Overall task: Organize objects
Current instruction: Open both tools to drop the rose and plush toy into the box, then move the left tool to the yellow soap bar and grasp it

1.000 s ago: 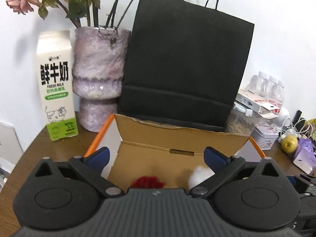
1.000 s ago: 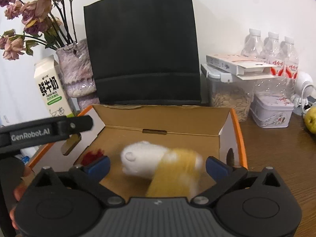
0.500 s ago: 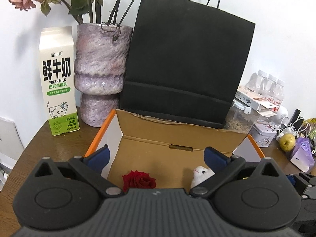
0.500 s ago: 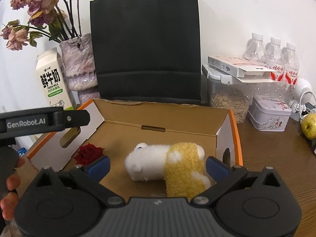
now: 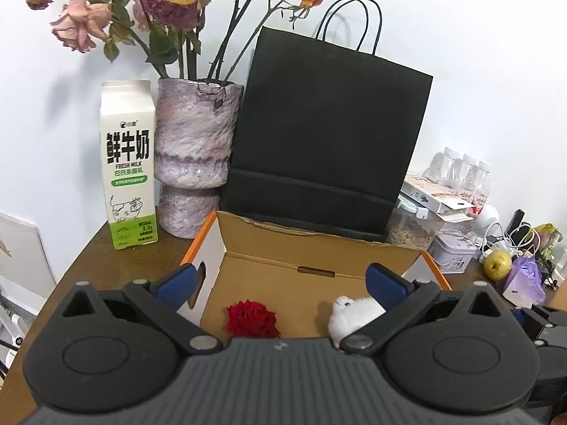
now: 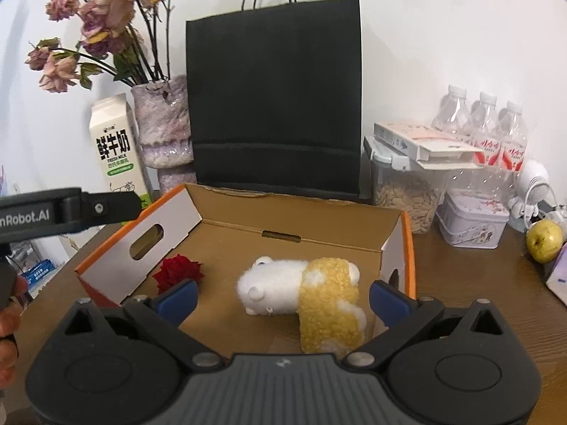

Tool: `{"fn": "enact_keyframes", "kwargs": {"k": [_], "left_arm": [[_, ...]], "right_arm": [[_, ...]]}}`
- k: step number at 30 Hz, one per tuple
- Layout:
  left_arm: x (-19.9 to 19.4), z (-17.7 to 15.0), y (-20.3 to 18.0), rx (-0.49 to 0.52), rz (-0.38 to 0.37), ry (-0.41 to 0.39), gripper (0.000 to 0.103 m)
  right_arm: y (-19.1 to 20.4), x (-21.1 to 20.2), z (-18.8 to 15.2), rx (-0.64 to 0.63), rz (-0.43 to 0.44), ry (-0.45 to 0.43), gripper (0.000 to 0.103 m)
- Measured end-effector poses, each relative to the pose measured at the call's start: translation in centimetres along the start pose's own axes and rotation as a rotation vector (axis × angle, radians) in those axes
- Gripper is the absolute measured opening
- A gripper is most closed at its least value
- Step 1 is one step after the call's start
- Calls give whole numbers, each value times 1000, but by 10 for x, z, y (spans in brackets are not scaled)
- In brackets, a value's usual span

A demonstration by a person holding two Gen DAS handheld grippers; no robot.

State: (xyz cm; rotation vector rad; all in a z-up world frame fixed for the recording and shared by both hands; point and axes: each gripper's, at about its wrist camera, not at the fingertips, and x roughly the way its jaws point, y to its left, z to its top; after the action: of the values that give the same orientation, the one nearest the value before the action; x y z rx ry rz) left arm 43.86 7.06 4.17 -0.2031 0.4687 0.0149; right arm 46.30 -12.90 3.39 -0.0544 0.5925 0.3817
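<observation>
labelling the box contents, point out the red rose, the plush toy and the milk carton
red rose [image 6: 179, 271], right wrist view, petals
plush toy [image 6: 276, 287], right wrist view, white body
milk carton [image 5: 128, 166], left wrist view, front panel

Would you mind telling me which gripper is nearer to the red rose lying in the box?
Left, I'd judge. The red rose lies just ahead of the left gripper, between its open fingers. For the right gripper, it sits off to the left, beyond the left fingertip.
</observation>
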Motion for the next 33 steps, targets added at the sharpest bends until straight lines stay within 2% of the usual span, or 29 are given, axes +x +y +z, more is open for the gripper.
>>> {"fn": "enact_keyframes", "kwargs": {"k": [14, 33], "left_arm": [[-71, -14, -8, -5, 41, 8, 103], [-191, -57, -27, 11, 77, -22, 103]], "right_arm": [[8, -74, -13, -18, 22, -46, 103], [22, -179, -71, -32, 76, -90, 103]]}}
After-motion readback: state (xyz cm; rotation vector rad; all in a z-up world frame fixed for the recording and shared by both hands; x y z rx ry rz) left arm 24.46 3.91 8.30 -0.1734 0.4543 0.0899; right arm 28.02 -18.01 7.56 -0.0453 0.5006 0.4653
